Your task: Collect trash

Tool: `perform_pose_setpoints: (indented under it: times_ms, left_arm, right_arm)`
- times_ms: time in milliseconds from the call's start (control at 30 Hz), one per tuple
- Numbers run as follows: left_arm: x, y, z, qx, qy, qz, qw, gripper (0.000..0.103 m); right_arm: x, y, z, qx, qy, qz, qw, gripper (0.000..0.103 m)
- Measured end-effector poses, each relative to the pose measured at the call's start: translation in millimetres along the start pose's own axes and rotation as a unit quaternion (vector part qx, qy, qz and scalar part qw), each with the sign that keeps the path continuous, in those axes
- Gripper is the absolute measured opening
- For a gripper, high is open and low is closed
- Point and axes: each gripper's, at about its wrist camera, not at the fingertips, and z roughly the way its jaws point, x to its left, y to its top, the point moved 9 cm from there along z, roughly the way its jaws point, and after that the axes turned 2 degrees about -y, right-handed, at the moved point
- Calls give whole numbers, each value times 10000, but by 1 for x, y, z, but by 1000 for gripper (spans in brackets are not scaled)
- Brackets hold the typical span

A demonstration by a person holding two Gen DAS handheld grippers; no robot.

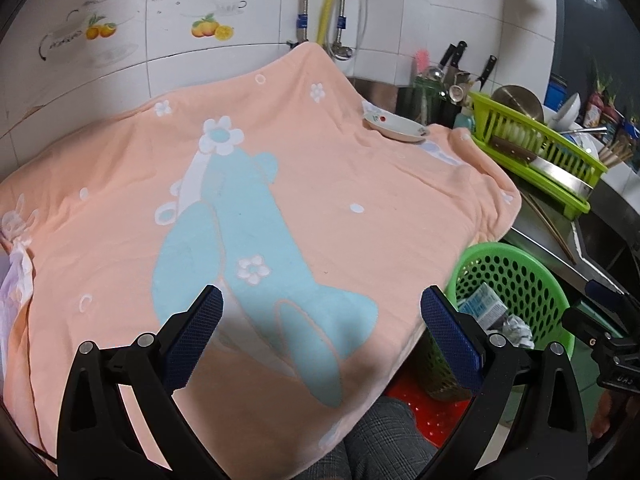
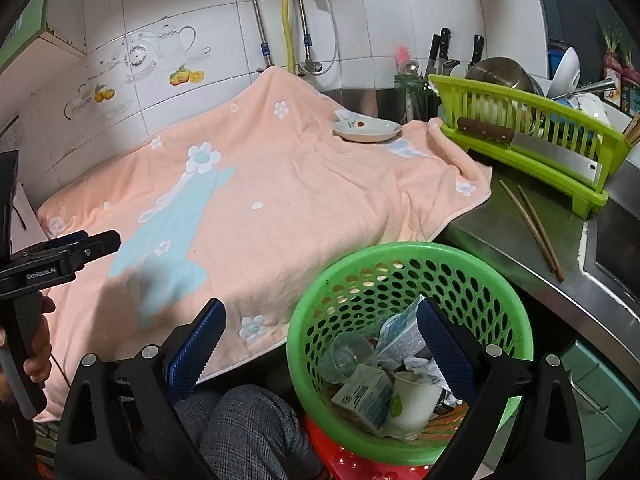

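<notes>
- Covering most of the counter, the towel (image 2: 304, 200) lies spread flat, seemingly as a work surface; no loose trash shows on it in either view.
- The basket (image 2: 312, 312) stands just off the towel's near edge, below counter level, likely so trash can be dropped straight in.
- The dish rack (image 2: 520, 136) sits on the steel counter beyond the towel's right corner, a knife laid along its front; none of this looks like trash.
- The right gripper (image 2: 320, 336) hangs over the basket's near rim, its blue pads spread wide with nothing between them, which suits a drop just made.
- The left gripper (image 1: 320, 320) hovers above the towel's near half, pads likewise wide apart and empty.
- The trash, cartons (image 2: 362, 398), a paper cup (image 2: 412, 404), a clear cup (image 2: 348, 354) and crumpled paper, lies in the basket.
- A saucer (image 2: 366, 130) rests on the towel's far corner; I judge it crockery, so collection looks nearly done.
</notes>
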Motion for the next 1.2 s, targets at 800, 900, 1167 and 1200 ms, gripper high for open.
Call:
perform_pose_setpoints:
  times_ms: [800,900,1167,1200]
  left_arm:
    - [21,4,-9,-271,142,-175,9994,98]
    - [22,4,-10,-298,160,-173,9993,98]
    - [21,5,-12,-336,198,-136,9991,98]
    - [21,5,-12,-342,206,-139,9991,98]
  right_arm:
    - [-2,12,4,-98,-339,167,9992,95]
    - [0,13,5,-112,-337,152,9993,95]
    - [2,15,7,-115,-330,133,9993,95]
    - [2,14,6,-115,-327,134,9993,95]
